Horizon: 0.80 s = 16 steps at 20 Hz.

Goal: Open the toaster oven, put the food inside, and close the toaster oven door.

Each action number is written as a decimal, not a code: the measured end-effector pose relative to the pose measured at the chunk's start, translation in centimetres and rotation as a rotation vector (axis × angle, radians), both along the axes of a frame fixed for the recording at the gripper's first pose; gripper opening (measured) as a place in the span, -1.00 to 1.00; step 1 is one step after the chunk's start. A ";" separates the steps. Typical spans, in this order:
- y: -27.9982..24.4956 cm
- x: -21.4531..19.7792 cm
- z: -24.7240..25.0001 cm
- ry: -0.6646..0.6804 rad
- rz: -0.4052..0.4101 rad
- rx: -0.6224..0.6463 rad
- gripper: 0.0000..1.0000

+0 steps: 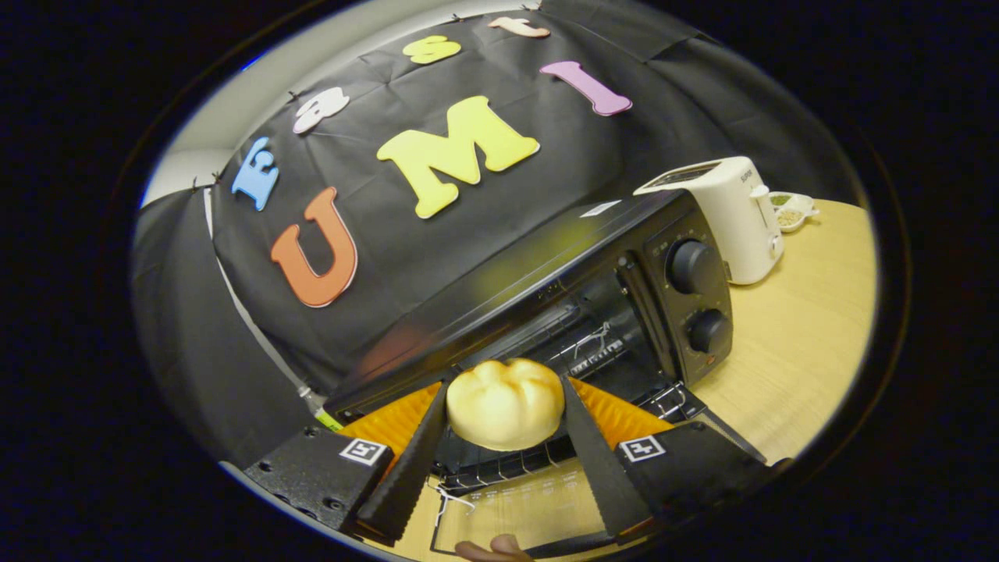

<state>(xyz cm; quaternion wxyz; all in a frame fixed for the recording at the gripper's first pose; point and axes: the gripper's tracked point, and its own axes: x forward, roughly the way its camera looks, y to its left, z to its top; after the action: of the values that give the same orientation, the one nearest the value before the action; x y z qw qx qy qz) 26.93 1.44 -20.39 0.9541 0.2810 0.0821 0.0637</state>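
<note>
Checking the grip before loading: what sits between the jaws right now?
In the gripper view, a pale bread roll sits between the jaws, both pressing its sides, at the open toaster oven mouth.

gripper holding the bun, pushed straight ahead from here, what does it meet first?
Probably nothing at once: the gripper, shut on the bread roll, points into the open toaster oven. First contact looks like the wire rack or back wall; depth unclear.

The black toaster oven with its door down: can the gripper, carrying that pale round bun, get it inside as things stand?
Probably yes. The gripper is shut on the pale round bun, right at the mouth of the black toaster oven. The glass door lies open below, and nothing seems to block the wire rack beyond.
</note>
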 end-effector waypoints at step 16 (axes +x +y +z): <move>-0.6 -1.2 2.3 -0.055 -0.028 -0.162 1.00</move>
<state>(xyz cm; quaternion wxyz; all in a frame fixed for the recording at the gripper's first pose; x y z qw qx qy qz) 25.74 0.86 -18.06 0.9764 0.2022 0.0566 0.0510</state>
